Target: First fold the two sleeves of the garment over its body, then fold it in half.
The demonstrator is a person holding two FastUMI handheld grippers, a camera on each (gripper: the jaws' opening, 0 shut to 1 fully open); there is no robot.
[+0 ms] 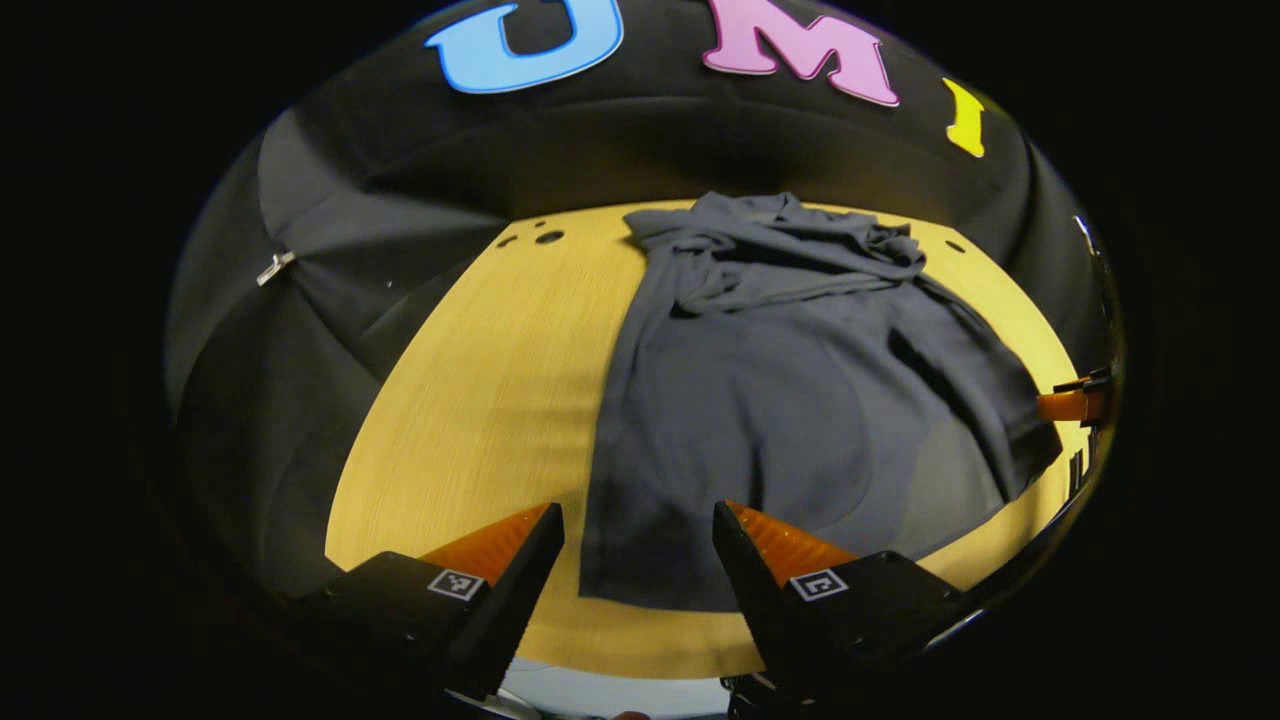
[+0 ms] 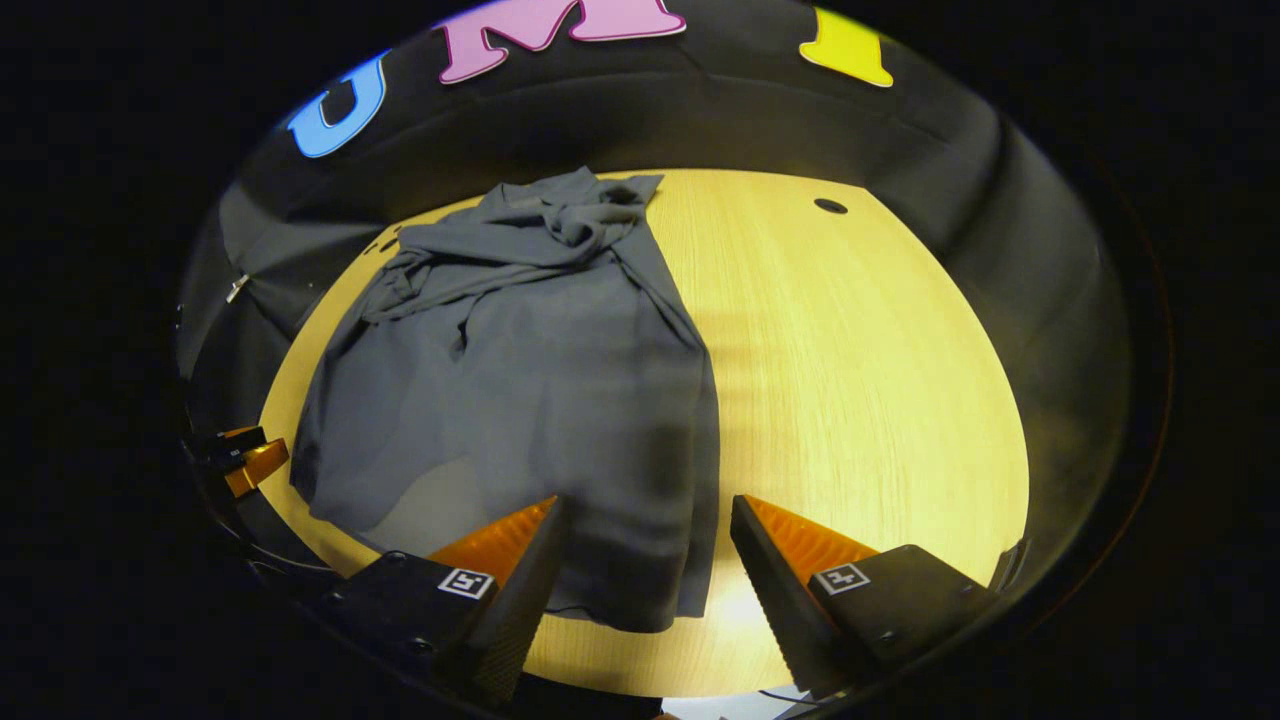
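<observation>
Looking along your left gripper [image 1: 638,525], you see its two fingers spread wide apart, holding nothing, poised above the near hem of the garment [image 1: 790,400]. Bare table [image 1: 480,400] lies to the left of the cloth, and the dark garment stretches away from you across the wooden top, with both sleeves bunched and crumpled over the collar end at the far edge. At the far right rim of the left gripper view, part of your other gripper pokes in beside the garment's right edge.

Moving to the right gripper view, your left gripper's tip shows at the left rim, just beside the cloth. The garment [image 2: 540,380] lies left of centre on the table [image 2: 860,380], its body mostly flat, the sleeves heaped at the far end. Your right gripper [image 2: 648,520] has its fingers set well apart too, empty, above the garment's near right corner, with open tabletop off to the right.
</observation>
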